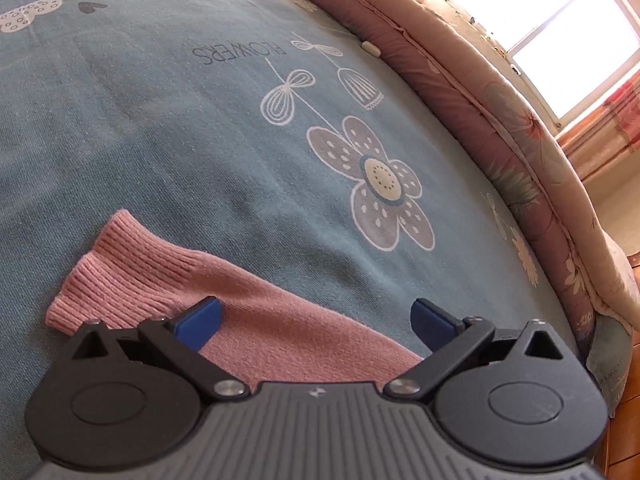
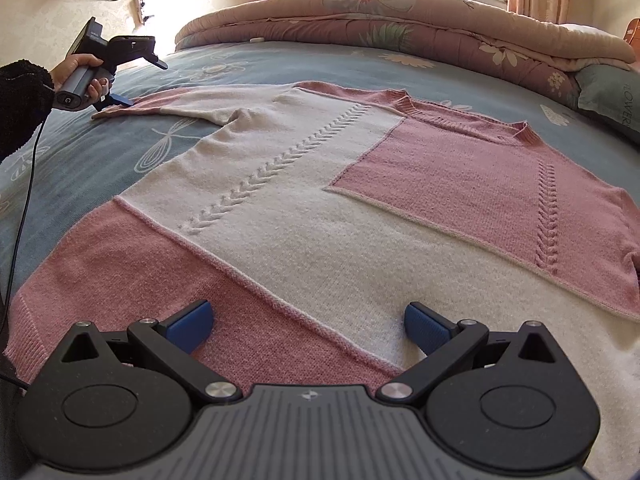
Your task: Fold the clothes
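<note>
Across the bed point(image 2: 72, 168), a pink-and-cream sweater point(image 2: 320, 216) lies spread flat, its body running from the hem by the right hand-held gripper point(image 2: 306, 326) away to the neckline. One sleeve point(image 2: 168, 106) stretches leftward, its ribbed cuff point(image 1: 108, 268) lying just ahead and left of the left hand-held gripper point(image 1: 316, 322), which looks nearer for lifting it. Both have their jaws spread wide, holding nothing. Bare bedsheet surrounds the cuff, with the rolled quilt point(image 2: 400, 20) well apart.

Bright window point(image 1: 560, 40) glare; fisheye edges bend.
</note>
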{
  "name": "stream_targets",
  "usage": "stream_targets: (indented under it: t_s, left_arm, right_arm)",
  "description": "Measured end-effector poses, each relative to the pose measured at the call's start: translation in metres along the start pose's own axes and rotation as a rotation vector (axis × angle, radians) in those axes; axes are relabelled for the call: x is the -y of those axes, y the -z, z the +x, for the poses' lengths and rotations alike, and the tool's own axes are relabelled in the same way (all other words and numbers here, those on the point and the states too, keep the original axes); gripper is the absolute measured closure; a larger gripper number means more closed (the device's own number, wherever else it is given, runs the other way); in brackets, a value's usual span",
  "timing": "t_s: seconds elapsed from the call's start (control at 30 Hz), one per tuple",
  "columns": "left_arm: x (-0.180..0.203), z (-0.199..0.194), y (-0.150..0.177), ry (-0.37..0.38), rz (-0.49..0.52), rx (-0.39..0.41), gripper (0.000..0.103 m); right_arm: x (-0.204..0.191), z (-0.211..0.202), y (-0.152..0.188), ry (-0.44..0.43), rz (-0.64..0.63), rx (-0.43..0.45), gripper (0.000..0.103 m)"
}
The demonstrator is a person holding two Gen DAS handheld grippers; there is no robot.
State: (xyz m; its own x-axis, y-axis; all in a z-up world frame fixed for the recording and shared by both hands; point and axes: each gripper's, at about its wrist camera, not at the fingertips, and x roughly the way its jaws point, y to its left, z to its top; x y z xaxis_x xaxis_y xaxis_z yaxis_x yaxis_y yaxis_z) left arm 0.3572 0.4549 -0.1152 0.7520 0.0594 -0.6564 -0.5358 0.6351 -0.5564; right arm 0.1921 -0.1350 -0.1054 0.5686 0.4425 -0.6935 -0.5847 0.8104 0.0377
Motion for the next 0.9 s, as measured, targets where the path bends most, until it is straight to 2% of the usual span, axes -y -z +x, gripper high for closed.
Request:
stream_targets:
  t_s: [0.13, 0.2, 0.23, 0.3, 0.4, 0.43, 0.5, 0.6, 0.67, 0.7, 0.73, 0.83, 0.9]
  left_arm:
    - [0.000, -0.008, -0.015, -0.089, -0.024, 0.046, 0.003]
    - [0.007, -0.015, -0.015, -0.074, -0.005, 0.054, 0.003]
    - [0.010, -0.016, -0.014, -0.039, 0.004, 0.034, 0.003]
    - [0.018, -0.011, -0.006, 0.068, 0.024, -0.078, 0.002]
    - [0.032, -0.001, 0.016, 0.077, 0.173, -0.231, 0.002]
    - [0.031, -0.004, 0.019, 0.064, 0.198, -0.237, 0.003]
    - [0.026, -0.013, 0.021, 0.031, 0.227, -0.215, 0.002]
    - [0.011, -0.025, 0.009, -0.232, 0.234, -0.131, 0.003]
    - [0.005, -0.032, 0.005, -0.329, 0.189, -0.117, 0.004]
    - [0.003, -0.035, 0.005, -0.300, 0.167, -0.133, 0.004]
    - [0.007, -0.037, 0.008, -0.237, 0.162, -0.152, 0.004]
    - [0.053, -0.043, 0.033, -0.120, 0.302, -0.162, 0.003]
    - [0.090, -0.038, 0.052, -0.086, 0.426, -0.166, 0.003]
  right_arm:
    - [0.001, 0.001, 0.000, -0.001, 0.001, 0.011, 0.000]
    - [0.001, 0.002, 0.000, 0.000, 0.002, 0.015, 0.000]
    - [0.001, 0.002, 0.000, 0.000, 0.002, 0.015, 0.000]
    - [0.000, 0.002, 0.000, 0.001, 0.003, 0.015, 0.000]
    - [0.000, 0.001, 0.000, 0.001, 0.003, 0.014, 0.000]
    - [0.000, 0.001, -0.001, 0.001, 0.003, 0.013, 0.000]
    - [0.000, 0.001, -0.001, 0.000, 0.004, 0.012, 0.000]
    - [0.001, -0.001, 0.001, -0.003, 0.005, 0.013, 0.000]
    - [0.001, -0.003, 0.003, -0.003, 0.003, 0.013, 0.000]
    - [0.001, -0.003, 0.003, -0.003, 0.002, 0.014, 0.000]
    - [0.000, -0.003, 0.004, -0.003, 0.000, 0.015, 0.000]
    - [0.000, -0.003, 0.005, 0.000, 0.002, 0.019, 0.000]
    - [-0.001, -0.003, 0.006, 0.002, 0.002, 0.023, 0.000]
